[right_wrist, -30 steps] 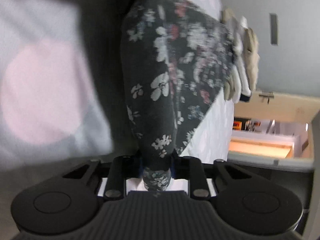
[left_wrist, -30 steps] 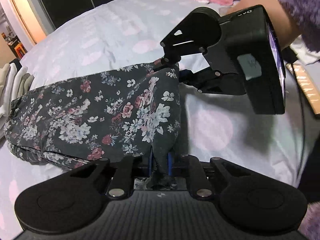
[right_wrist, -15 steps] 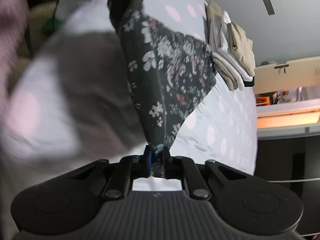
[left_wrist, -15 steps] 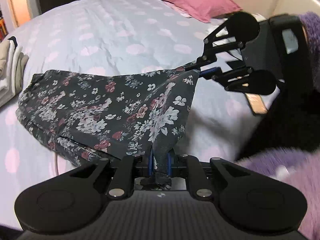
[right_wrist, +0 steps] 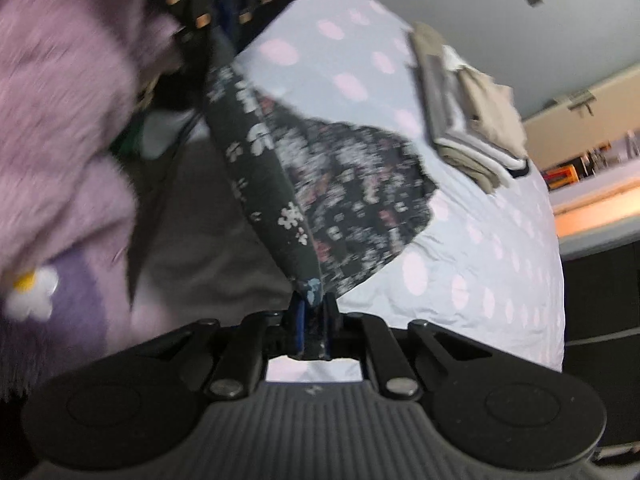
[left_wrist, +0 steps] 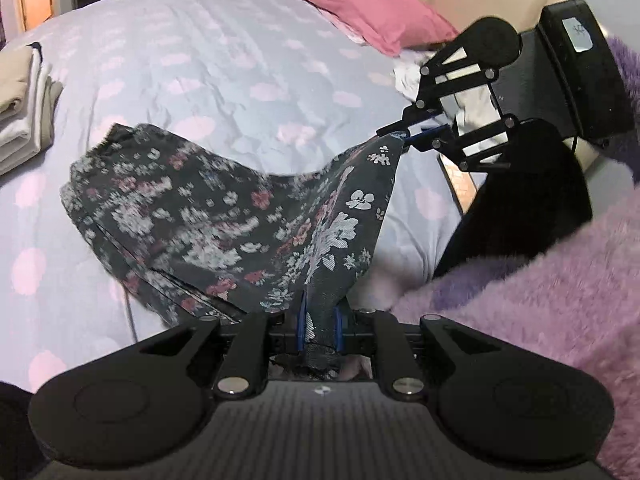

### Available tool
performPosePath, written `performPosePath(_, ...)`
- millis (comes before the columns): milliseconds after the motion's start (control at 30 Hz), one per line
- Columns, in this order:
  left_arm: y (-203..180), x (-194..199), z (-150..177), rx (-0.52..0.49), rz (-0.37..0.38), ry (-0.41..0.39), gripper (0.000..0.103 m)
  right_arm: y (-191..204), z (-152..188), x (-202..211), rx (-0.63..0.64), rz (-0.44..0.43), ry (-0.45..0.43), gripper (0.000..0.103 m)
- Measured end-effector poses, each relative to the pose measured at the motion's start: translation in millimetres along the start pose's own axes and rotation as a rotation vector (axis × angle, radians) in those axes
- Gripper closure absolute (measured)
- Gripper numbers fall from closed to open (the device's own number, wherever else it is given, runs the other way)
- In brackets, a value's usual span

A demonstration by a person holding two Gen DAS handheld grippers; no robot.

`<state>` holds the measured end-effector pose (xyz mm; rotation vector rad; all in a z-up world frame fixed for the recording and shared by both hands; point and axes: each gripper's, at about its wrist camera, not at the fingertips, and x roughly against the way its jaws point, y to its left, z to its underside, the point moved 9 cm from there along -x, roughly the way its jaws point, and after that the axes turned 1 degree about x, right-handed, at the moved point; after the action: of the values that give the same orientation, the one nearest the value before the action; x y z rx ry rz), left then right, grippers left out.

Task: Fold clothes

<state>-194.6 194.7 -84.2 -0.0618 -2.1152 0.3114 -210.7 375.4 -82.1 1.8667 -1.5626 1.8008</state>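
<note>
Your left gripper and right gripper are each clamped tight on a corner of the dark floral garment, its far end resting on the dotted bedspread. It's thin, limp cloth: it sags between your holds, so grip corners and hems and keep that edge taut.

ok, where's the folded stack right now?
In the left wrist view the folded stack lies at the far left on the bedspread, just beyond the floral garment; in the right wrist view it sits upper right.
</note>
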Motion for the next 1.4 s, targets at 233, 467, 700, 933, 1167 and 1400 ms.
performPosePath(233,63.5,17.7,-48.7,0.071,-0.036,-0.026,0.091,-69.0,-20.4,-14.3,-0.193,0.029,-0.079,0.094)
performPosePath(467,134.7,25.8,-98.9,0.137,-0.095,-0.051,0.089,-135.1,-40.7,-69.5,-0.344,0.059,-0.104,0.094)
performPosePath(700,218.3,-10.4,-128.5,0.212,-0.215,-0.080,0.086,-187.9,-47.8,-140.9,-0.502,0.065,-0.100,0.094)
performPosePath(933,286.5,-65.3,-123.9,0.271,-0.295,-0.028,0.081,-200.6,-49.0,-216.1,-0.552,0.040,-0.033,0.094)
performPosePath(1167,322.8,-97.5,-109.8,0.359,-0.299,0.016,0.072,-204.8,-36.5,-285.9,-0.680,-0.024,0.005,0.094)
performPosePath(1400,345.4,-75.6,-98.7,0.436,-0.389,-0.037,0.062,-212.8,-21.6,-312.9,-0.788,-0.005,0.001,0.081)
